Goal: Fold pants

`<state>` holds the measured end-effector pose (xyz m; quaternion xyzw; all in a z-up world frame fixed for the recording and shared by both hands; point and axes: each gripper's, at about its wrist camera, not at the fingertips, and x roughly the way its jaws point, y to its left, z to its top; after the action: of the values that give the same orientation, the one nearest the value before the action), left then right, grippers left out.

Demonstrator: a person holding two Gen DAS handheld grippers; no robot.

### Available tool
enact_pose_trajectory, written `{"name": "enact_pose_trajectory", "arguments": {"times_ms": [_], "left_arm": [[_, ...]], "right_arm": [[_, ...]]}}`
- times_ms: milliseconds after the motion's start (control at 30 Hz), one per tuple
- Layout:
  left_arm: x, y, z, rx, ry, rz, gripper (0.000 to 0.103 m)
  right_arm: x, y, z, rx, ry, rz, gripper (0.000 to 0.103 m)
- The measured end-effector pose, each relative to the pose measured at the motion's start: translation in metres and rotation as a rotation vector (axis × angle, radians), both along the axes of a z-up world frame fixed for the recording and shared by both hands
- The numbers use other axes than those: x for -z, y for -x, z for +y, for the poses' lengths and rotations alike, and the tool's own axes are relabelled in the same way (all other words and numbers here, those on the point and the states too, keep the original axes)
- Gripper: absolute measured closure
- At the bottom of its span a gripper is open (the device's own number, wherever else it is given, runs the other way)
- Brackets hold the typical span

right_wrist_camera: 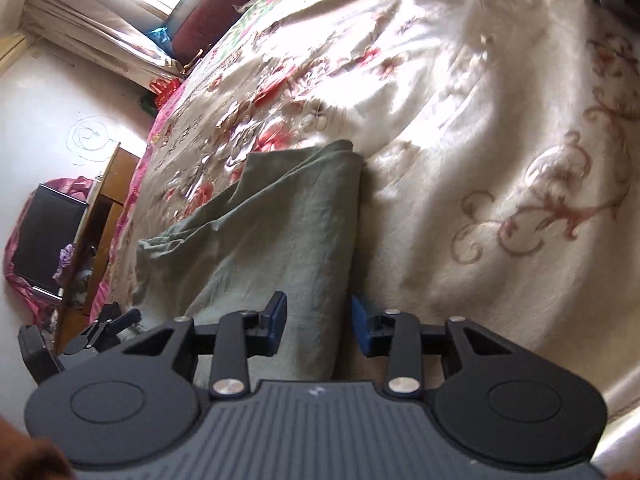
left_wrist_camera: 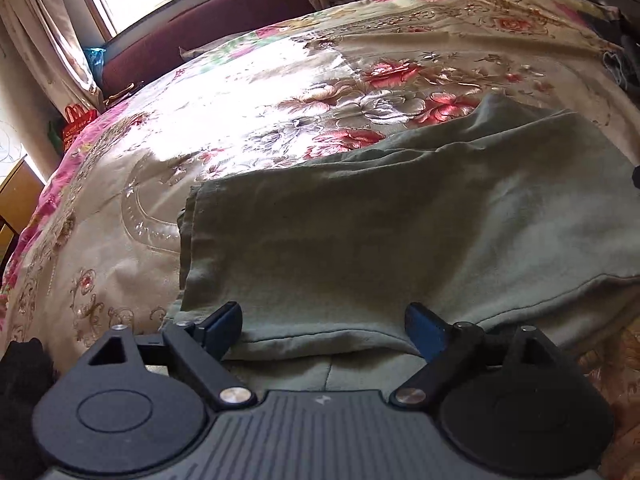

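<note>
two grippers over folded green pants point(left_wrist_camera: 360, 220) on a floral bedspread point(left_wrist_camera: 248, 92); left gripper point(left_wrist_camera: 324, 330) fingers wide apart, straddling the near hem, clamping nothing; right gripper point(right_wrist_camera: 319, 322) fingers part-open astride the pants' folded edge, probably to pinch it; no containers visible.

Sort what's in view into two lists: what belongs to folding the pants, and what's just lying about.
For the job:
- pants, green, lying on the bedspread
- left gripper, open over the pants' near edge
- right gripper, jaws apart over the pants' edge

Just lying about:
- curtains
- red bag
- wooden cabinet
</note>
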<state>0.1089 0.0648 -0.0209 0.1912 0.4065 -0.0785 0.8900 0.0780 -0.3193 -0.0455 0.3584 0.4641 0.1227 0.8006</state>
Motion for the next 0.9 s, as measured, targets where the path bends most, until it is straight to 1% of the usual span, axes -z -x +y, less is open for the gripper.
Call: {"name": "enact_pose_trajectory", "arguments": {"times_ms": [33,67,133,167,200,233,300,367,433,500,600,667,700,733,800,900], "left_arm": [[-0.002,0.001,-0.002,-0.002,-0.012,-0.003,0.002],[-0.004,0.002,-0.004,0.001,-0.024,-0.01,0.002],[-0.006,0.007,-0.013,0.029,-0.064,-0.029,0.002],[-0.006,0.009,-0.016,0.042,-0.085,-0.036,0.002],[-0.005,0.011,-0.021,0.058,-0.114,-0.047,0.002],[-0.003,0.013,-0.025,0.069,-0.133,-0.052,0.002],[-0.001,0.014,-0.028,0.077,-0.163,-0.053,0.002],[-0.004,0.014,-0.03,0.076,-0.161,-0.045,0.002],[-0.008,0.017,-0.031,0.081,-0.127,-0.023,0.002],[-0.013,0.02,-0.036,0.102,-0.08,0.0,0.002],[-0.02,0.03,-0.058,0.167,-0.039,0.016,0.002],[-0.027,0.036,-0.075,0.213,0.006,0.018,0.002],[-0.031,0.038,-0.085,0.246,0.029,0.009,0.002],[-0.034,0.04,-0.093,0.27,0.042,-0.007,0.002],[-0.041,0.041,-0.112,0.314,0.064,-0.057,0.002],[-0.046,0.035,-0.133,0.342,0.119,-0.083,0.002]], "right_arm": [[0.007,-0.004,0.005,-0.019,-0.034,0.008,0.062],[0.011,-0.008,0.01,-0.017,-0.043,0.005,0.062],[0.017,-0.012,0.013,0.012,-0.068,-0.008,0.064],[0.017,-0.012,0.013,0.024,-0.08,-0.009,0.068],[0.015,-0.012,0.014,0.029,-0.09,-0.021,0.081],[0.013,-0.011,0.015,0.027,-0.104,-0.038,0.092],[0.012,-0.011,0.017,0.034,-0.123,-0.043,0.095],[0.014,-0.013,0.014,0.049,-0.095,-0.022,0.098],[0.015,-0.01,0.002,0.069,-0.089,-0.03,0.1],[0.013,-0.006,-0.015,0.095,-0.063,-0.031,0.1],[0.002,0.003,-0.043,0.128,0.003,-0.031,0.1],[-0.008,0.01,-0.059,0.148,0.08,-0.039,0.1],[-0.014,0.014,-0.066,0.163,0.129,-0.045,0.099],[-0.018,0.017,-0.073,0.177,0.153,-0.043,0.099],[-0.021,0.023,-0.083,0.197,0.162,-0.038,0.099],[-0.022,0.029,-0.084,0.192,0.173,-0.042,0.099]]}}
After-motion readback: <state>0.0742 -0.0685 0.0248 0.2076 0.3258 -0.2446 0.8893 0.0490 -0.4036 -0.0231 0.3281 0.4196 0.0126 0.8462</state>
